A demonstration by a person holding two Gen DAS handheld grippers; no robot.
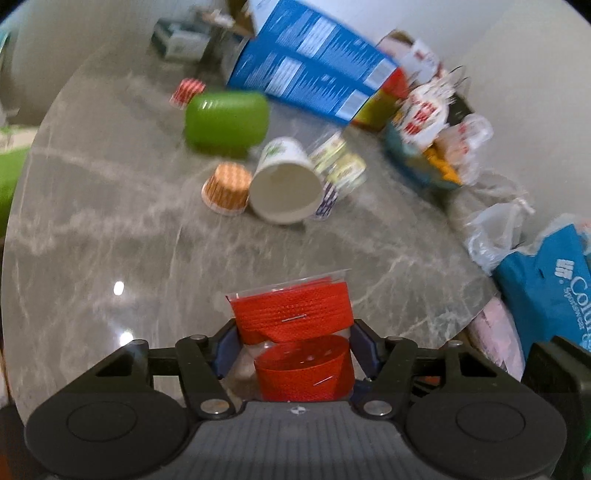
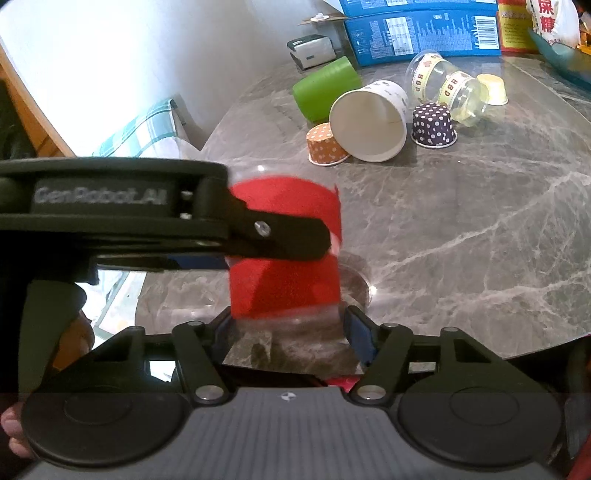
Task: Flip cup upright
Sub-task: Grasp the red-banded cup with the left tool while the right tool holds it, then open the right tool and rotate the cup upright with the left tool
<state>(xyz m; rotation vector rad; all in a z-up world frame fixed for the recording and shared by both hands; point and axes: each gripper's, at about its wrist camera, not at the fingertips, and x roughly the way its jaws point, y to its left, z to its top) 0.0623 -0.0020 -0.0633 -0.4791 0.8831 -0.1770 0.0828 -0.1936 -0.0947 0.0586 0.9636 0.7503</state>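
Note:
A clear plastic cup with red bands (image 1: 295, 332) sits between the fingers of my left gripper (image 1: 291, 347), which is shut on it just above the marble table (image 1: 110, 240). In the right wrist view the same cup (image 2: 284, 284) also sits between the fingers of my right gripper (image 2: 288, 328), which grips its lower part. The left gripper's black finger (image 2: 273, 232) crosses the cup from the left. The view is motion-blurred.
Farther back lie a white paper cup on its side (image 2: 369, 122), a green cup on its side (image 2: 327, 88), an orange dotted baking cup (image 2: 325, 144), a purple dotted one (image 2: 432, 123), a clear HBD cup (image 2: 443, 85). Blue boxes (image 2: 421, 33) stand behind. Bags (image 1: 546, 280) lie at the right edge.

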